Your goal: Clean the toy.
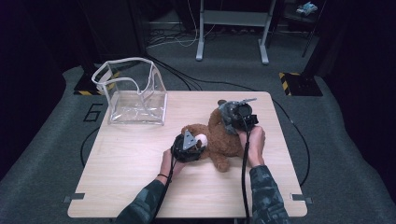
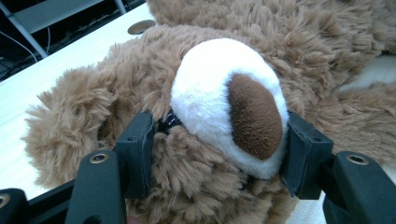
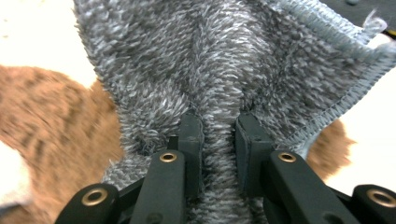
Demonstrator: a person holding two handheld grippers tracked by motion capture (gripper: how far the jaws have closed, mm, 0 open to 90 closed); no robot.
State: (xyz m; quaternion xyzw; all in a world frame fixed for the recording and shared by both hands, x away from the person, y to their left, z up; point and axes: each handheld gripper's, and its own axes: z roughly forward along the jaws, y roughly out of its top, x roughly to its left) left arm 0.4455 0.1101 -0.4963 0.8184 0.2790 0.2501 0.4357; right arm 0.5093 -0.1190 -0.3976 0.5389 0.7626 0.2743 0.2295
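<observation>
A brown teddy bear (image 1: 223, 142) lies on the wooden table (image 1: 130, 158). In the left gripper view its white muzzle (image 2: 210, 93) with a brown nose (image 2: 254, 116) sits between my jaws. My left gripper (image 2: 217, 140) is closed around the bear's head, with a pad against each side of the muzzle; from above, the left gripper (image 1: 188, 147) is at the bear's left end. My right gripper (image 3: 219, 126) is shut on a pinched fold of grey fleecy cloth (image 3: 224, 60). From above, the right gripper (image 1: 241, 116) holds the grey cloth (image 1: 226, 111) over the bear's far end.
A clear plastic bag (image 1: 136, 93) with white-edged handles stands open at the table's back left. Cables trail from both grippers toward the near edge. A metal stand (image 1: 232, 28) is on the floor behind the table.
</observation>
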